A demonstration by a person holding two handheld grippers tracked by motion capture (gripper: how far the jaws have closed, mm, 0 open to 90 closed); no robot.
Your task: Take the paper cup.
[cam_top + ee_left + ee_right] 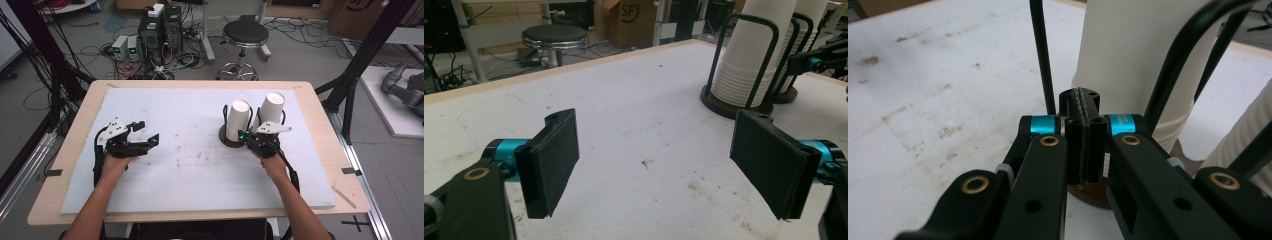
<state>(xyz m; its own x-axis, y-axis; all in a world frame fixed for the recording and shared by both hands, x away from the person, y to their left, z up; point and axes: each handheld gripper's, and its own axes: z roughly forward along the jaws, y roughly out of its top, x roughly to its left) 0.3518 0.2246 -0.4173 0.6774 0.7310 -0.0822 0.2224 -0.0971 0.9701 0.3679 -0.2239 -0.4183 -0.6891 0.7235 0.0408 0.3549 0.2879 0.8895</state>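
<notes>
The right gripper point(1083, 135), fingers closed on nothing, noses toward the nearer cup stack point(238, 120) in its wire holder point(744, 60); to take a cup it must open, while the left gripper point(664, 165) waits wide open over the tabletop point(190, 165).

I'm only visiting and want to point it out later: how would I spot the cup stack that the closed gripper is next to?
Find the white mat on the wooden table. On its right half stand two stacks of white paper cups; the left stack, upright in a black wire holder, is the one, while its neighbour leans away to the right.
</notes>
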